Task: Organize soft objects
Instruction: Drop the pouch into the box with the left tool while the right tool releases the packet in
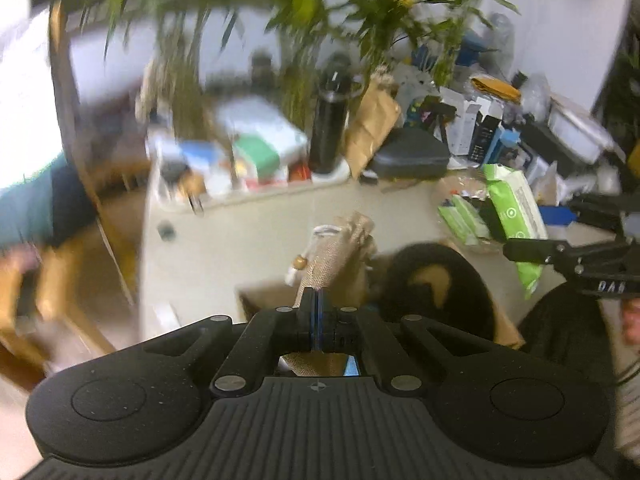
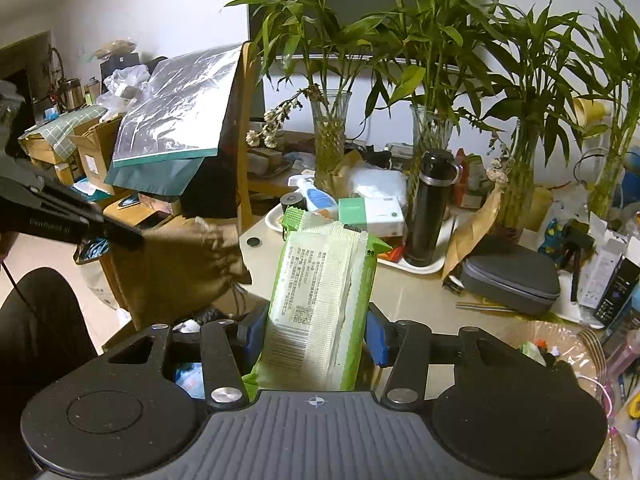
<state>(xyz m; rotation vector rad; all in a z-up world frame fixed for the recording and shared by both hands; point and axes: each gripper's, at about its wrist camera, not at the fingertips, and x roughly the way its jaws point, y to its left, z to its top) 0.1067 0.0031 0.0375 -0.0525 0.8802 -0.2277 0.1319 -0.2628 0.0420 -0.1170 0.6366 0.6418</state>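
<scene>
- Above the near edge of the cluttered beige table [image 2: 424, 292], a soft white-and-green plastic pack of wipes [image 2: 320, 300] is held upright in the right gripper [image 2: 316, 336], whose blue-padded fingers [image 2: 376, 340] are pressed against the pack's two sides.
- Off to the left, a tan woven drawstring pouch [image 1: 340, 252] is pinched between the closed jaws of the left gripper [image 1: 319, 320]; the fabric is squeezed so thin that the fingers nearly meet.
- Below the pouch, a brown cardboard box [image 1: 264, 300] with a black furry item [image 1: 440, 292] lying in it is seen; this is probably the collecting place for the soft things, though heavy motion blur in the left view leaves that uncertain.
- The step in hand is judged to be carrying both soft items toward that box.
- The pouch should be lowered fully into the box before the jaws are parted, so that its dangling white cord [image 1: 326, 232] is not snagged on the box edge.
- The pack of wipes should be kept level and gripped lightly, since a soft pack can be buckled or slip out.
- The two grippers should be kept well apart over the box, and one item placed at a time.
</scene>
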